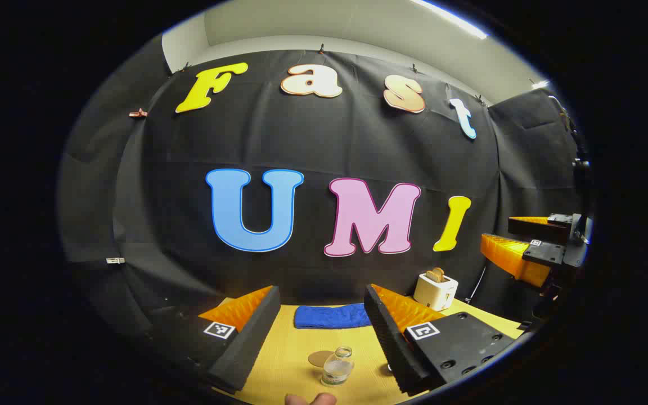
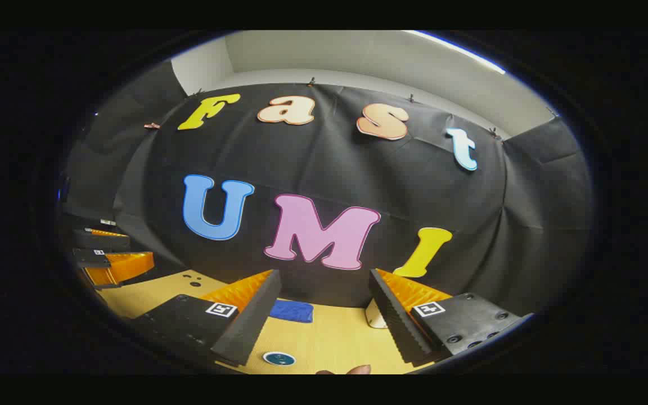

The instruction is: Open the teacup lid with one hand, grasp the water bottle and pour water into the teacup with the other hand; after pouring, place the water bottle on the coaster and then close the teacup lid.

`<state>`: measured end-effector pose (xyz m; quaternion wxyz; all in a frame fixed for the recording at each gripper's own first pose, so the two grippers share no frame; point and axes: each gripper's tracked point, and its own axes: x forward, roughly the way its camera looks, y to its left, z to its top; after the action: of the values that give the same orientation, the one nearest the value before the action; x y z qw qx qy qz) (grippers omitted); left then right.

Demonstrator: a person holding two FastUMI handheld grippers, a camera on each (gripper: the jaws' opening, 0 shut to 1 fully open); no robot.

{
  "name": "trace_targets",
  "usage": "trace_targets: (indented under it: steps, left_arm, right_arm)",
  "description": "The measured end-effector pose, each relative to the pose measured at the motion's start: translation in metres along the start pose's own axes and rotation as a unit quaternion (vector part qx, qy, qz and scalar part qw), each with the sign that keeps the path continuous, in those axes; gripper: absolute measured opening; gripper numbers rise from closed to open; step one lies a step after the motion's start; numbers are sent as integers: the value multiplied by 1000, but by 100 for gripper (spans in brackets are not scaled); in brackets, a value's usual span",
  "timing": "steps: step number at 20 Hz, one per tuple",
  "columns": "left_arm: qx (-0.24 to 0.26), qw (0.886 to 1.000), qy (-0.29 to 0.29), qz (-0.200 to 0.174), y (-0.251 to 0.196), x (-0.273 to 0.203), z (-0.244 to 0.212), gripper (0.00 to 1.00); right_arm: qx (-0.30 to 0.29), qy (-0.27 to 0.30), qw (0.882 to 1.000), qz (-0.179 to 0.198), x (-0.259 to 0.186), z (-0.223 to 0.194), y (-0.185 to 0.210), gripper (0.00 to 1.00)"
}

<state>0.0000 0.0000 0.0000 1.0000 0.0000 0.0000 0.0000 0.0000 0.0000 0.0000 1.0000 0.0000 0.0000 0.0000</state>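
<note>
We hold the left hand-held gripper open above the bench, where the bottle stands upright between its fingers, a coaster just beside it. Farther back lie a blue cloth and a toaster. Our right hand-held gripper also gapes, empty, over a dark disc.

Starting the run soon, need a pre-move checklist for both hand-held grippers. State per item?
1. Left hand-held gripper open, nothing between the fingers: ok.
2. Right hand-held gripper open, holding nothing: ok.
3. Water bottle upright on the yellow table: ok.
4. Coaster bare, beside the bottle: ok.
5. Teacup lid on or off: cannot tell.
6. Blue cloth and toaster set back from the bottle: ok.
</note>
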Motion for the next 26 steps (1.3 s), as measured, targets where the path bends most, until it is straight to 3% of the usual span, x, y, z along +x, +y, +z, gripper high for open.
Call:
trace_targets:
  steps: [19,26]
  left_arm:
    - [16,1000,2,-9,-10,-14,-5,95]
    - [23,999,40,-22,-29,-5,-61,95]
  right_arm:
    - [-11,4,1000,9,-19,-5,5,97]
    - [4,35,999,35,-17,-51,15,98]
